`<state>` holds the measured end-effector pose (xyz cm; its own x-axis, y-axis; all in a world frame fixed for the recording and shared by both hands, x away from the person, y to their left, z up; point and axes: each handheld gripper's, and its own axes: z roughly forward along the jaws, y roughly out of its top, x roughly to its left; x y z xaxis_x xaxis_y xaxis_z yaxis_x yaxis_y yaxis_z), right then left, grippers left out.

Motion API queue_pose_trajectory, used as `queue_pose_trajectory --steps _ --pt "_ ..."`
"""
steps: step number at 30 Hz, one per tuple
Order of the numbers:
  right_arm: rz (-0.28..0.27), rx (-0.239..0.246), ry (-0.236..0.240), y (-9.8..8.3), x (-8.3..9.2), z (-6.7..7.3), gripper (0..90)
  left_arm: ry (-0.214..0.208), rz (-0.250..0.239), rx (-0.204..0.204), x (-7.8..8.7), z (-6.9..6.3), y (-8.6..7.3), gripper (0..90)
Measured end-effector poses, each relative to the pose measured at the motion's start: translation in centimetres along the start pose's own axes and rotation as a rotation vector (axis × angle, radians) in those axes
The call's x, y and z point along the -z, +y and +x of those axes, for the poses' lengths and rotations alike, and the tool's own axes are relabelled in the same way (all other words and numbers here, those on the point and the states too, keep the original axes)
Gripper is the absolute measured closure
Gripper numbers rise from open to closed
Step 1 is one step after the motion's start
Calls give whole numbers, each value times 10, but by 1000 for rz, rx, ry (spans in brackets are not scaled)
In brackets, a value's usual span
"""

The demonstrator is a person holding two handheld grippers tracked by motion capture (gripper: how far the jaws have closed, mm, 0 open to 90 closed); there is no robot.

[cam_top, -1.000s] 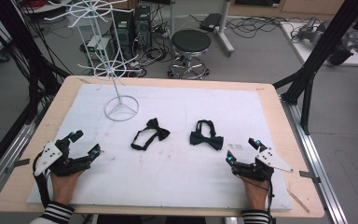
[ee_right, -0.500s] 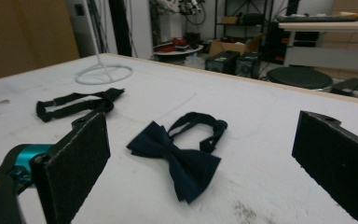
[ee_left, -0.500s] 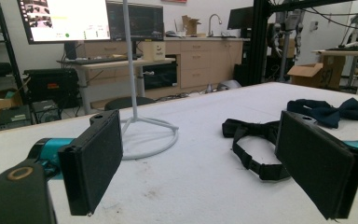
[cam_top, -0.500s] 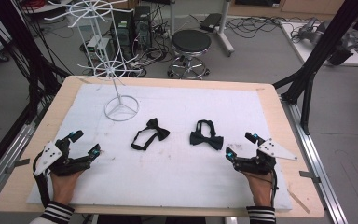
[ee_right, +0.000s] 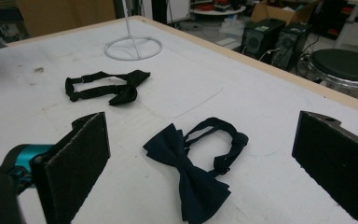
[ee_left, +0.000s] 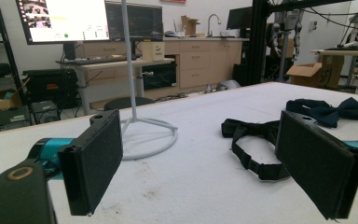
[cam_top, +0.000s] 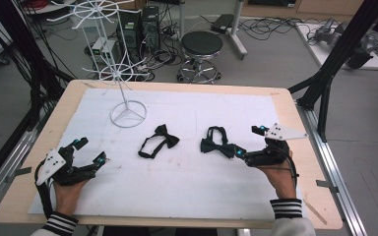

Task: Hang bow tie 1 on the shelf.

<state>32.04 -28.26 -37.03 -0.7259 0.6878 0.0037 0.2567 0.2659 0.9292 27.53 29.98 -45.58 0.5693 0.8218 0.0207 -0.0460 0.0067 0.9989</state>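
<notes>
The left gripper sat low near the front left of the surface, jaws spread wide with nothing between them, the left hand wrapped around its grip. Over on the right, the right gripper pointed leftward, jaws equally wide apart and empty, the right hand behind it, striped cuffs showing on both wrists.

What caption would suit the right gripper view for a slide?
Open right gripper closing in on a dark bow tie on the white table mat, second bow tie lying beyond.
</notes>
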Motion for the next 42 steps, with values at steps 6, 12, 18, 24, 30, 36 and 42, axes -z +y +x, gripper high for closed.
queue_pose_trajectory --steps 6,12,18,24,30,36,42 --pt "88 20 14 13 -14 -13 33 1 -4 7 -1 0 0 155" --pt "176 46 35 19 -27 -19 33 2 -1 2 0 0 0 155" --pt "272 59 62 18 -43 -27 49 2 0 1 0 0 0 155" --pt "353 56 95 11 -58 -33 49 2 1 3 0 0 0 154" --pt "466 71 128 1 -73 -36 145 3 0 3 -1 0 0 154" --pt "527 74 143 -5 -81 -36 178 3 1 3 -1 0 0 154" --pt "588 69 174 -10 -86 -36 247 4 1 3 -1 0 0 153"
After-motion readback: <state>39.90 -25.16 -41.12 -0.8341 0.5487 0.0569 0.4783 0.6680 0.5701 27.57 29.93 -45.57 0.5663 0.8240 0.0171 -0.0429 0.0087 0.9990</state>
